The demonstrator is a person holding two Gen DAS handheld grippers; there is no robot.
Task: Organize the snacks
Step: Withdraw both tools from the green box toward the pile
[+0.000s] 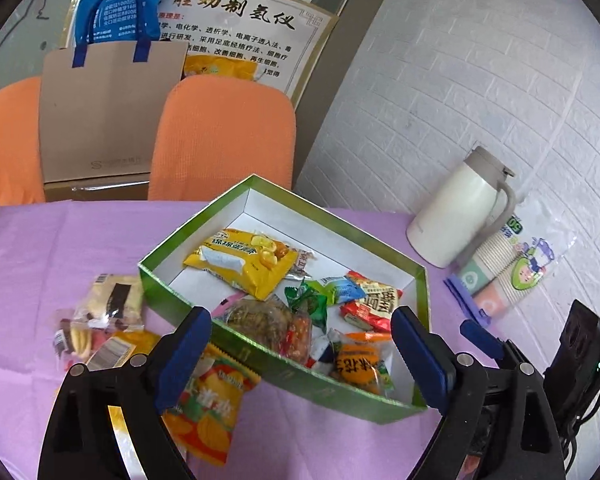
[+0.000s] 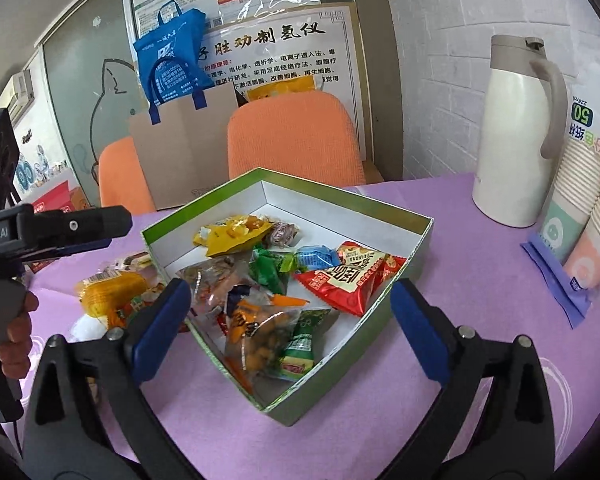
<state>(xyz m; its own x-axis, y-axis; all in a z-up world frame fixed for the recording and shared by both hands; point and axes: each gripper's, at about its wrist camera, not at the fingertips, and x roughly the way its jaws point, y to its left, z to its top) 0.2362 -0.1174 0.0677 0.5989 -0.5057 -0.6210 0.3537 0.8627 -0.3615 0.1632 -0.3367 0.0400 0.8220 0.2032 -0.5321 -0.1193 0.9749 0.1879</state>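
While both tools hung over it, the shallow green cardboard box with white lining [image 1: 384, 249] sat on the lilac tablecloth [image 1: 60, 240], partly filled with snacks: a yellow chip packet [image 1: 240, 260] toward the back, a red-and-white sachet [image 1: 374, 300], small green wrapped sweets [image 1: 308, 300], and an orange pouch [image 1: 356, 364] near the front wall. Outside the box, just beside its left wall, lay a small heap of loose packets [image 1: 96, 320] and an orange-and-green crisp bag [image 1: 208, 404], which touched the box's front edge, partly under the left tool's finger.

Left gripper [image 1: 300, 356] had its blue-padded jaws spread wide, nothing between them, hovering above the box's near side. Right gripper [image 2: 288, 332] was likewise wide open and empty, straddling the box's front corner; whether its pads touched the box wall was hard to judge through the fisheye. A hand [image 2: 14, 332] held the left tool's handle.

Further out, near the white brick wall, stood a cream thermos jug with a grey handle [image 2: 512, 140], with a plastic sleeve of paper cups [image 2: 580, 232] just beside it. Two orange chairs [image 1: 224, 136] stood behind the table, with a brown paper bag with blue handles [image 1: 104, 112] between them.
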